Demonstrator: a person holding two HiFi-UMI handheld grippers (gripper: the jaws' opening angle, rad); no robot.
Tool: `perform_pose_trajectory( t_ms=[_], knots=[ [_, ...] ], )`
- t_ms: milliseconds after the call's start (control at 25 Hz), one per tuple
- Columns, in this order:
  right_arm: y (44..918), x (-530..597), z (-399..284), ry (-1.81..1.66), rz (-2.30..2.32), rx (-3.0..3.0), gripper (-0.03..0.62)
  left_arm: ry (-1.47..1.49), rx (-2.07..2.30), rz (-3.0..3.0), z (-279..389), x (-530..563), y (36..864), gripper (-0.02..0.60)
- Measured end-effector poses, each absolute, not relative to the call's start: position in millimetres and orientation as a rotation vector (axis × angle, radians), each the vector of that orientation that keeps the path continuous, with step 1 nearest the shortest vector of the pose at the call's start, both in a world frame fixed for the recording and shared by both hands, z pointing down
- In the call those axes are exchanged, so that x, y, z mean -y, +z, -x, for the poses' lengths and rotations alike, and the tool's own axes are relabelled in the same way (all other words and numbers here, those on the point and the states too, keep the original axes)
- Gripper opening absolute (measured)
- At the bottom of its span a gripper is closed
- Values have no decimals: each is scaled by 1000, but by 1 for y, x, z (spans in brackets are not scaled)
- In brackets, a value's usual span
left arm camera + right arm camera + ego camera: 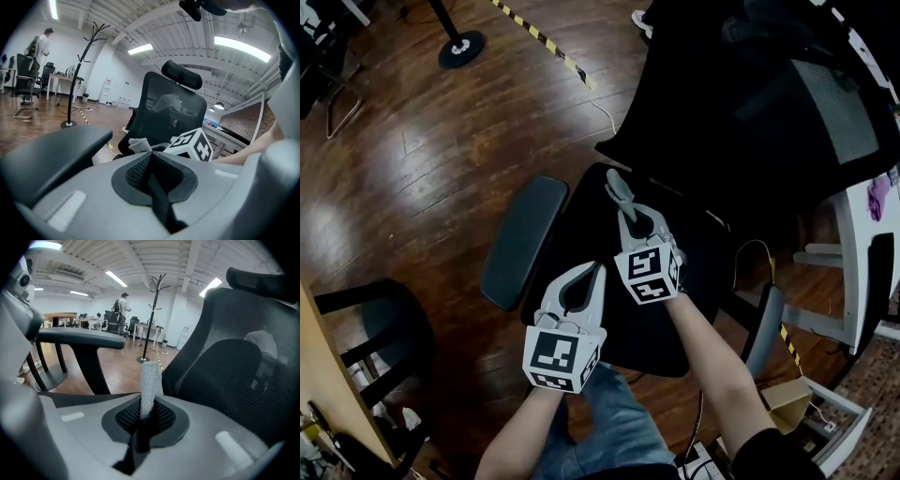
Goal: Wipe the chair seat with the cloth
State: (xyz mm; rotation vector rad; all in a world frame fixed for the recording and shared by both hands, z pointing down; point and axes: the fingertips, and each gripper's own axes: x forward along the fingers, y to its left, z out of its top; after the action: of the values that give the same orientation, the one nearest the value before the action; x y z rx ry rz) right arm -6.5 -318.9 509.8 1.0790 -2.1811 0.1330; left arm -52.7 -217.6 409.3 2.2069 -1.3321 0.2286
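Wiping looks barely begun. The right tongs (626, 217) pinch the grey ribbed cloth (615, 187) over the black chair seat (698, 258), toward its 11 o'clock edge. The left tongs (596, 272) are closed and empty. Next, press the cloth down and sweep toward 6 o'clock.

The chair seat (652, 333) lies between the left armrest (523, 239) and the right armrest (762, 328), with the backrest (750, 94) behind it. Over the seat, the right tool (628, 217) is closer to the backrest than the left tool (592, 274), and the cloth (615, 187) pokes out of its tip.
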Motion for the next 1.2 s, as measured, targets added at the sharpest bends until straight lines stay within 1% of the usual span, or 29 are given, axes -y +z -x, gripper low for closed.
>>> perform_pose_trajectory(
  t_ms=[360,560,840,1200],
  knots=[
    [572,375,21,40,-945,2095,9,266,1384,-2117,71,220,446,5],
    [598,378,23,-11,-850,2037,10,294,1399,-2089,83,209,454,5],
    [602,354,30,-13,-829,2036,9,321,1391,-2069,94,184,465,5],
    [592,285,53,-28,-810,2050,11,354,1367,-2080,117,126,472,5]
  ],
)
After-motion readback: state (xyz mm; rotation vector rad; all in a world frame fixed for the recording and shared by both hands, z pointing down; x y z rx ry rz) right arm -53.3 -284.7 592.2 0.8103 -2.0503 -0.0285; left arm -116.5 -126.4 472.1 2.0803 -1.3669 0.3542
